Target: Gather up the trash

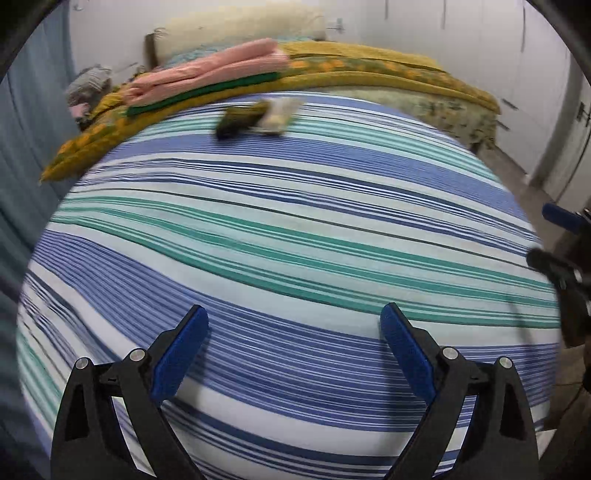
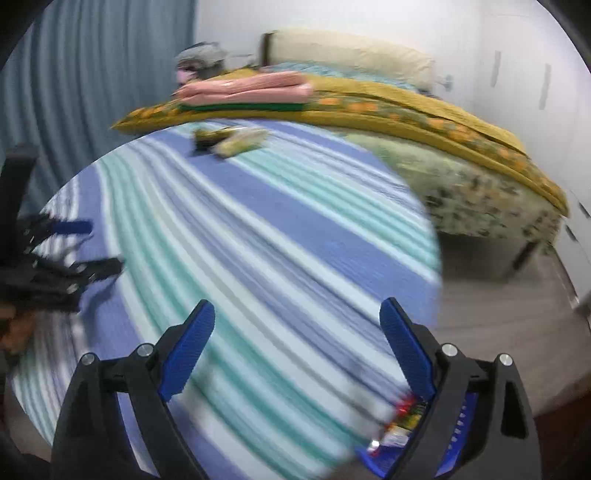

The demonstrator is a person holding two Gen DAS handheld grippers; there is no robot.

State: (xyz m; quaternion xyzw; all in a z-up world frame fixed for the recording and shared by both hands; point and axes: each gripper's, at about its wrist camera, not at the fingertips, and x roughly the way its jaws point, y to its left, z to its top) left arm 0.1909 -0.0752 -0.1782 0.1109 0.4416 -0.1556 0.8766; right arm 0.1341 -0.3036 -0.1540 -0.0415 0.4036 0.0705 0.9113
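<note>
Two pieces of trash lie side by side far up the striped bedsheet [image 1: 295, 229]: a dark green wrapper [image 1: 240, 118] and a pale yellowish packet [image 1: 279, 114]. The right wrist view shows the same dark wrapper [image 2: 208, 136] and pale packet [image 2: 242, 142]. My left gripper [image 1: 293, 321] hangs open above the near part of the sheet, nothing between its blue pads. My right gripper [image 2: 297, 317] is open too, over the sheet's [image 2: 258, 240] right side, and holds nothing. Below its right finger a blue basket [image 2: 388, 448] holds colourful wrappers. Both views are blurred.
Folded pink [image 1: 207, 74] and green cloths lie on a mustard floral blanket [image 1: 369, 70] at the bed's far end, with a cream pillow [image 1: 240, 26] behind. A curtain [image 2: 92, 74] hangs on the left. Grey floor [image 2: 498, 314] and white cupboards lie to the right.
</note>
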